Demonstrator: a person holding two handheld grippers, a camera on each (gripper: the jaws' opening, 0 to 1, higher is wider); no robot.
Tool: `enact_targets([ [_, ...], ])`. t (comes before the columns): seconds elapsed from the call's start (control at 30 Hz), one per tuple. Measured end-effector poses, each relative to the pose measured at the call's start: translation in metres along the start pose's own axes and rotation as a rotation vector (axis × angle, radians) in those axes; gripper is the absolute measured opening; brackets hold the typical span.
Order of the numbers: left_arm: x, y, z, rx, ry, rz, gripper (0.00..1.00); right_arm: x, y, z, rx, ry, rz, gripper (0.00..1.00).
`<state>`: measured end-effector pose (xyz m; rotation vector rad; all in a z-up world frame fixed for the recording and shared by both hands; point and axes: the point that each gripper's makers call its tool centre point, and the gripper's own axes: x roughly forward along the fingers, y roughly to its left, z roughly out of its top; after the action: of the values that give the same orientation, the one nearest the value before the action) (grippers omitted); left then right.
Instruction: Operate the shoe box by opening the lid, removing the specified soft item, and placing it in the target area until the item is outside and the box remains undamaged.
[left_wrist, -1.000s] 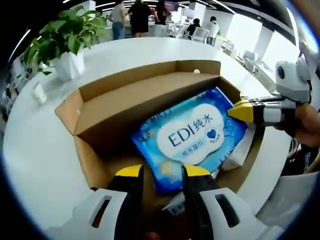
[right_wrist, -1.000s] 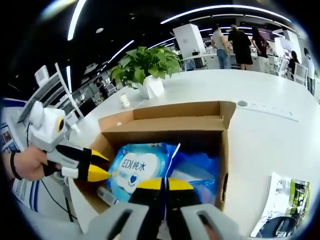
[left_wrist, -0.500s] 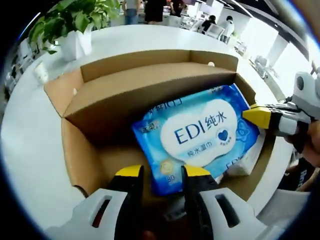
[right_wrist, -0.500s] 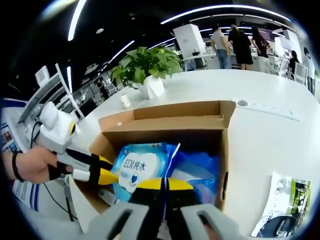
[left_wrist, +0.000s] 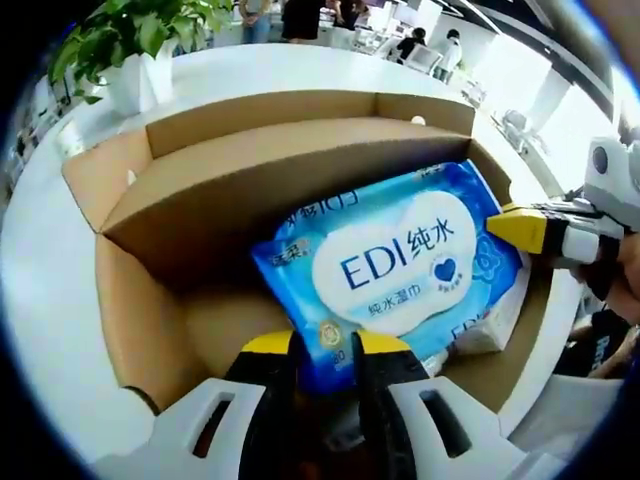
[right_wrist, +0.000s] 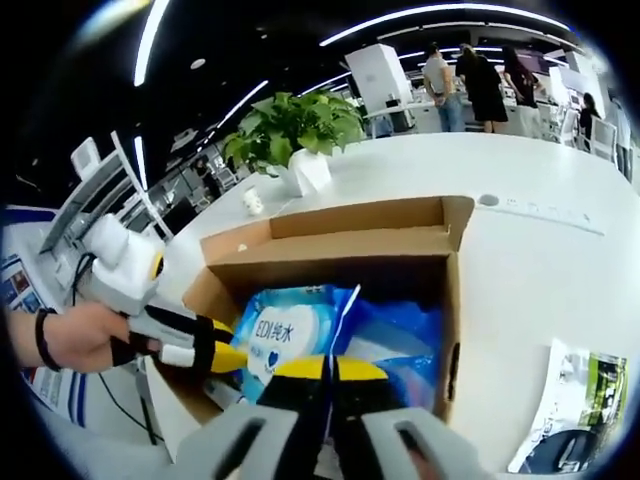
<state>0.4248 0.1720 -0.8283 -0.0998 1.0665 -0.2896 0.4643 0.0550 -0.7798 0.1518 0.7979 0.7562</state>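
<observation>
White table (left_wrist: 60, 290) carries the open cardboard shoe box (left_wrist: 240, 190), flaps up. Blue wet-wipe pack (left_wrist: 395, 265) lies tilted inside the box, over a white pack (left_wrist: 490, 320). Left gripper (left_wrist: 325, 345): yellow tips narrowly parted, straddling the wipe pack's near edge. Right gripper (right_wrist: 330, 372): tips pressed together, apparently pinching the pack's blue edge. Potted plant (right_wrist: 290, 130) behind the box, leaflet (right_wrist: 570, 400) beside it.
</observation>
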Motion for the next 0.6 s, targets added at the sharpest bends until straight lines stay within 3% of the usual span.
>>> enact_targets([
  [0.17, -0.001, 0.002, 0.001, -0.001, -0.02, 0.005, 0.15, 0.002, 0.005, -0.004, -0.011, 0.024, 0.024, 0.02],
  [0.27, -0.003, 0.004, 0.001, 0.003, -0.031, 0.019, 0.09, 0.004, 0.01, -0.008, -0.101, 0.063, 0.025, 0.04],
  [0.37, -0.006, 0.007, 0.003, 0.001, -0.049, 0.025, 0.03, 0.005, 0.01, -0.006, -0.101, 0.048, 0.018, 0.0],
  [0.6, -0.015, 0.009, 0.009, -0.025, -0.096, 0.007, 0.0, 0.002, 0.011, -0.003, -0.107, 0.031, 0.002, 0.0],
])
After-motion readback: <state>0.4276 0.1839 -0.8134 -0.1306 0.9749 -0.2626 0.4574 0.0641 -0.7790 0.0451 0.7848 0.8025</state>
